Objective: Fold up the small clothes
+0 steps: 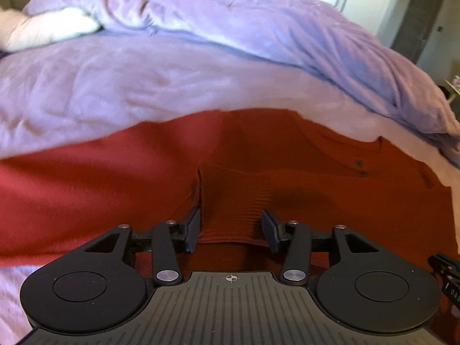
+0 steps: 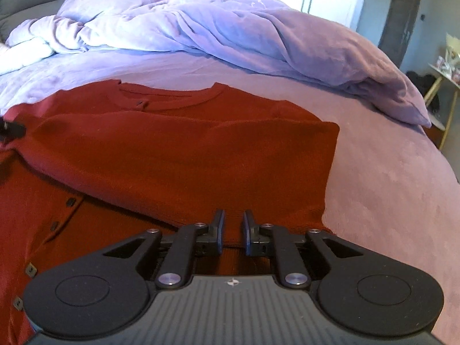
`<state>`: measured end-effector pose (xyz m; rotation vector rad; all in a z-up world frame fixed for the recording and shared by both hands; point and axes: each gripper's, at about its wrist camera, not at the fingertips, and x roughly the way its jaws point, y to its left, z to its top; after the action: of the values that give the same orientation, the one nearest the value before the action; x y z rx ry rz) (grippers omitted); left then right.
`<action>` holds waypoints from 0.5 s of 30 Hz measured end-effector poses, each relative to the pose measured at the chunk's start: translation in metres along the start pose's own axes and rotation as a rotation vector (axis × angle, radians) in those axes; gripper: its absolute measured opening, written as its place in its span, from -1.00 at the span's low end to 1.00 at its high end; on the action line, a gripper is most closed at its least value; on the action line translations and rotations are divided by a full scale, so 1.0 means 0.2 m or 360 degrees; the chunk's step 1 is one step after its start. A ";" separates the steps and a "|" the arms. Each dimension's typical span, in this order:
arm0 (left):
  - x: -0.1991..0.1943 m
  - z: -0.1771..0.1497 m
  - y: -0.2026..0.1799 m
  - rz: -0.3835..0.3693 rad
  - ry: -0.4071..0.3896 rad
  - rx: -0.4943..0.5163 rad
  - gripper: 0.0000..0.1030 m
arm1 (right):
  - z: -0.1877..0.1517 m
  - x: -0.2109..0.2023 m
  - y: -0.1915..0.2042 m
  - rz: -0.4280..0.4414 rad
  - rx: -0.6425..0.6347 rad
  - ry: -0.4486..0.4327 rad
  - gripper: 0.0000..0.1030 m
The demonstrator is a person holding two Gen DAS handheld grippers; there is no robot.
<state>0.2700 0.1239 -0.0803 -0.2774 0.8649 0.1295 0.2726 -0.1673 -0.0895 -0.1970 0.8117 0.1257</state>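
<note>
A red buttoned sweater [image 1: 115,187] [image 2: 172,149] lies flat on the bed. In the left wrist view its ribbed cuff [image 1: 233,201] rests on the sweater's body between the fingers of my left gripper [image 1: 230,215]. That gripper is open, and its pads stand clear of the cuff on both sides. In the right wrist view the other sleeve [image 2: 201,132] lies folded across the chest. My right gripper [image 2: 233,215] hovers at that sleeve's ribbed end with its jaws a narrow gap apart and red knit showing between them. The pads do not press it. Dark buttons [image 2: 70,201] run down the front.
A rumpled lilac duvet [image 1: 230,28] [image 2: 230,28] is heaped behind the sweater on the lilac sheet [image 2: 388,187]. A white pillow [image 1: 51,28] lies at the far left. A small side table [image 2: 445,69] stands beyond the bed's right edge, and a dark door [image 1: 417,14] is farther back.
</note>
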 end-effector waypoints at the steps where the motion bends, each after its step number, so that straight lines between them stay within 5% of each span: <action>1: 0.00 0.00 0.02 0.0001 0.0017 -0.0024 0.05 | 0.01 0.01 0.00 -0.0005 0.0006 0.0008 -0.75; 8: -0.04 -0.04 0.05 0.0024 0.0057 0.0029 0.15 | -0.06 0.00 0.08 -0.0084 -0.0207 -0.0074 -0.74; 15: -0.06 -0.04 0.03 0.0137 0.0130 0.0075 0.27 | -0.01 0.01 0.07 -0.0071 -0.0193 0.0010 -0.72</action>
<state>0.2560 0.1266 -0.0772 -0.2023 0.9600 0.1789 0.2707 -0.1543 -0.0941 -0.3298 0.8063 0.1326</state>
